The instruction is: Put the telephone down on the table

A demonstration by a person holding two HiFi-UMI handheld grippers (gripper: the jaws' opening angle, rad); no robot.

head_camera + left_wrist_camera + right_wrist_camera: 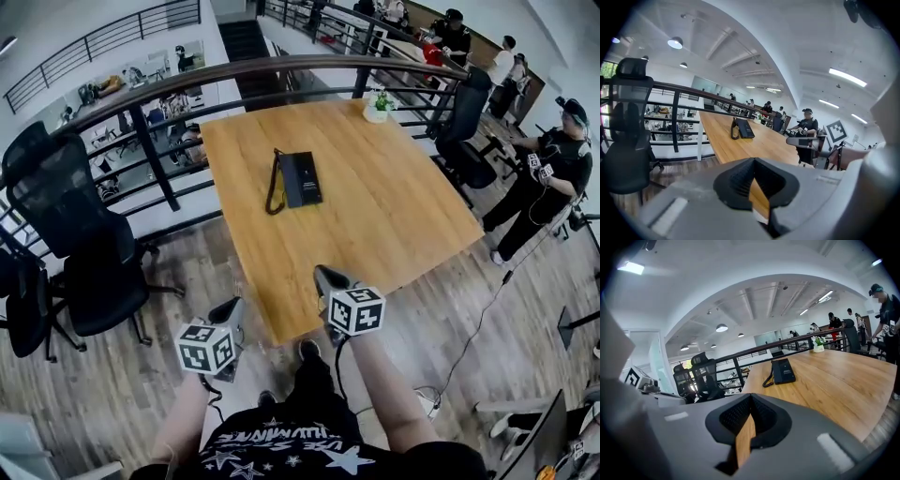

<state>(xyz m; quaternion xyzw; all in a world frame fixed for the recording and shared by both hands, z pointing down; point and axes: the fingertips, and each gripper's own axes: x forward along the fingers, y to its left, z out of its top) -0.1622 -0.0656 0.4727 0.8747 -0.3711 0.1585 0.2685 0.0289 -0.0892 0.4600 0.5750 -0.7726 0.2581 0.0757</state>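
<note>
A black telephone [300, 178] lies flat on the wooden table [403, 225], its handset and curled cord along its left side. It also shows far off in the left gripper view, telephone [743, 129], and in the right gripper view, telephone [783, 371]. Both grippers hang well back from it, near the table's front corner and close to my body. My left gripper [229, 311] is shut with nothing in it, jaws together [753, 161]. My right gripper [328, 277] is shut and empty too, over the table's near edge [750, 397].
A dark railing [234, 80] runs behind the table. Black office chairs [84, 244] stand at the left, another chair [464, 131] at the table's right end. A small potted plant [378, 106] sits at the far edge. A person [553, 178] stands at the right.
</note>
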